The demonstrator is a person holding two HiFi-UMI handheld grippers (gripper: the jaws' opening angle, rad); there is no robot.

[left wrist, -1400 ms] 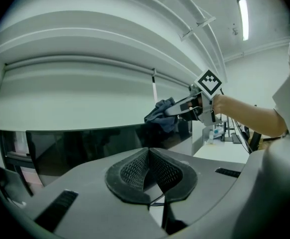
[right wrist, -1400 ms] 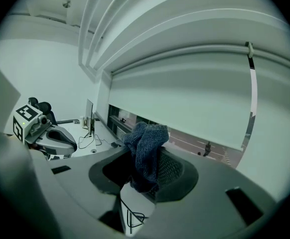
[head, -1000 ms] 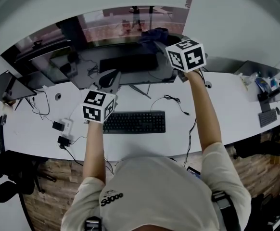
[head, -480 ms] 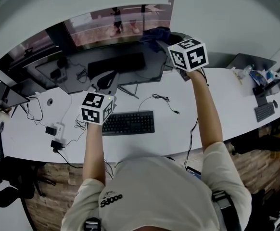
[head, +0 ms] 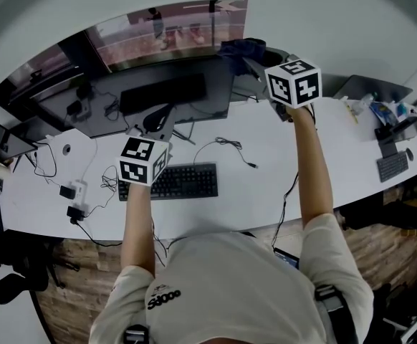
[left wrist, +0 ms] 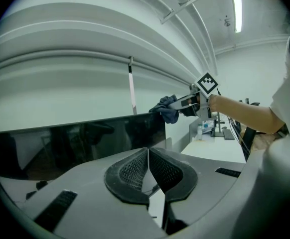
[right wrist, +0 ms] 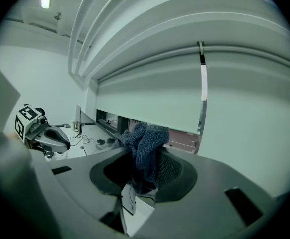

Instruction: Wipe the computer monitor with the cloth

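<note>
Looking down at a long white desk (head: 266, 170) with a dark computer monitor (head: 194, 106) along the back and a black keyboard (head: 171, 181) in front of it. Over on the right, holding the right gripper (right wrist: 144, 176) up high at full reach, jaws clamped on a bunched-up blue knit cloth (right wrist: 146, 141). Puts the cloth right at the monitor's top right corner, poking out past the jaw tips. Touching the edge or as good as touching, honestly hard to call from these angles. On the other side, holding the left gripper (left wrist: 148, 171) lower, above the desk just off the keyboard's left end and aimed at the screen. Pressed fully together on that one, ribbed pads (left wrist: 130, 171) face to face with nothing between them. Also spotted some loose cables (head: 226, 143) snaking across the desk between monitor and keyboard, plus a small white adapter block (head: 69, 190) off to the left near the desk edge
</note>
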